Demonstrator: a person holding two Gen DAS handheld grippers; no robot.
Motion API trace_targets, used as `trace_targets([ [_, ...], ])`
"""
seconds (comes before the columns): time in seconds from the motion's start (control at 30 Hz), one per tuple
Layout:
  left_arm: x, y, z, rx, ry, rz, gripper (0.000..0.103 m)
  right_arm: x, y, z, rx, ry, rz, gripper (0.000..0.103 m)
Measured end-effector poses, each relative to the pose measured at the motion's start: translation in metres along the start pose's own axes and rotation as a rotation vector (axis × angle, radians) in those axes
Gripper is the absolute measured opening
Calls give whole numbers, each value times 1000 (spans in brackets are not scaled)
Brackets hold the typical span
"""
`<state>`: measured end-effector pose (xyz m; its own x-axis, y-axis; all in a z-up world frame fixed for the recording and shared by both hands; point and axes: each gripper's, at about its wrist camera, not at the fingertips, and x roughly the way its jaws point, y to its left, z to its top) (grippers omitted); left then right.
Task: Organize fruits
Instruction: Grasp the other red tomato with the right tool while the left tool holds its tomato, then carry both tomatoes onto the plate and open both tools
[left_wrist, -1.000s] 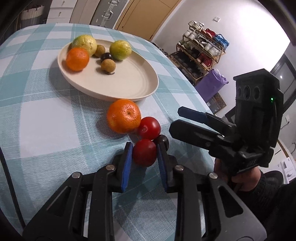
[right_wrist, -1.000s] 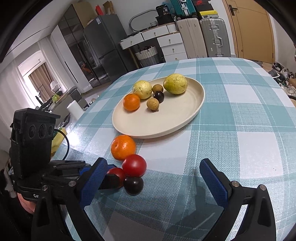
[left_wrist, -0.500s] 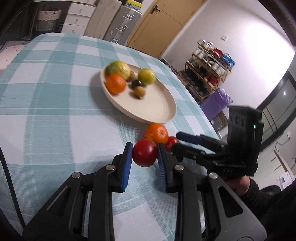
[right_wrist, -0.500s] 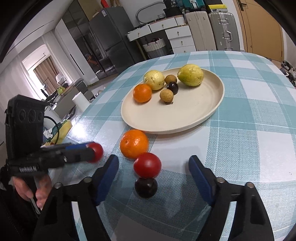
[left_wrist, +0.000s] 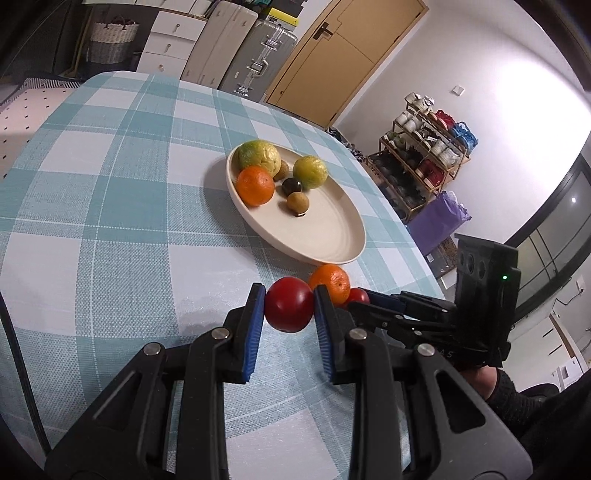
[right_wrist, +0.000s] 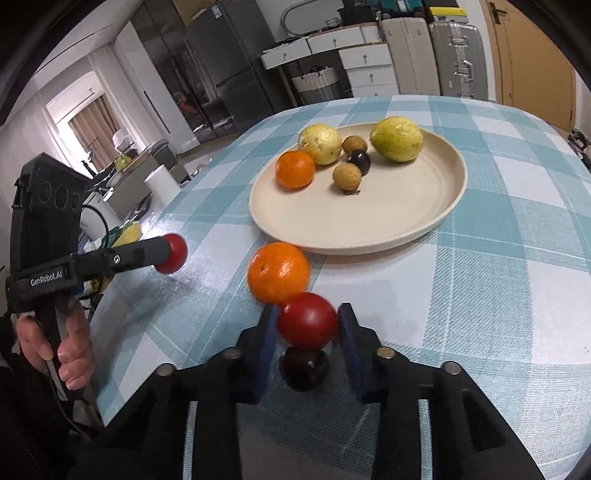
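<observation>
Jaws of left gripper (left_wrist: 289, 308) clamp a red fruit (left_wrist: 289, 309); right gripper (right_wrist: 306, 328) narrowly brackets another (right_wrist: 307, 325), needing a centred squeeze.

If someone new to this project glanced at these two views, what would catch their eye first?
Probably the red fruit pinched between the blue-padded fingers of the left gripper and lifted above the checked tablecloth. Next, the right gripper closing around a second red fruit, with a dark fruit just below and an orange beside it. Behind sits the cream plate already holding six fruits.
</observation>
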<state>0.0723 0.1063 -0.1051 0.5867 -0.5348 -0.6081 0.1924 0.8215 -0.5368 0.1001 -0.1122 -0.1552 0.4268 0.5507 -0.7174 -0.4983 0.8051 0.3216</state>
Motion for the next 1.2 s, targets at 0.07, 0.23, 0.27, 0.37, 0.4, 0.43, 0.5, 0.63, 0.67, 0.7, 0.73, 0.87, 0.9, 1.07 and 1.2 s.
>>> trace_targets([
  [0.07,-2,-4,2,1,-9,0,24,0,-3,1,16,0,13,33],
  [0.23,-1,-17,12,9,-23,1,24,-10,-7,1,37,-41,46,33],
  [0.27,0,-19,14,9,-25,-1,24,-12,-8,1,40,-47,55,33],
  [0.37,6,-27,23,13,-29,-6,24,-20,-12,3,47,-76,61,33],
  [0.4,9,-30,28,18,-25,-14,24,-23,-13,4,50,-88,62,33],
  [0.43,13,-33,31,20,-26,-16,24,-26,-16,6,62,-102,64,33],
  [0.5,19,-37,40,20,-29,-24,24,-30,-20,10,78,-118,64,33],
  [0.63,33,-43,56,15,-29,-32,24,-38,-23,23,62,-161,65,33],
  [0.67,36,-45,59,16,-28,-31,24,-39,-24,26,60,-165,66,33],
  [0.7,41,-46,63,20,-23,-31,24,-39,-25,30,58,-172,69,33],
  [0.73,45,-47,66,23,-20,-28,24,-40,-25,32,55,-176,67,33],
  [0.87,59,-53,78,32,-11,-22,24,-39,-28,43,44,-187,64,33],
  [0.9,65,-54,82,34,-5,-22,24,-39,-29,45,41,-188,63,33],
  [1.07,89,-62,101,48,23,-26,24,-35,-38,58,42,-201,43,33],
  [1.2,113,-66,114,51,52,-25,24,-28,-47,66,44,-189,7,33],
])
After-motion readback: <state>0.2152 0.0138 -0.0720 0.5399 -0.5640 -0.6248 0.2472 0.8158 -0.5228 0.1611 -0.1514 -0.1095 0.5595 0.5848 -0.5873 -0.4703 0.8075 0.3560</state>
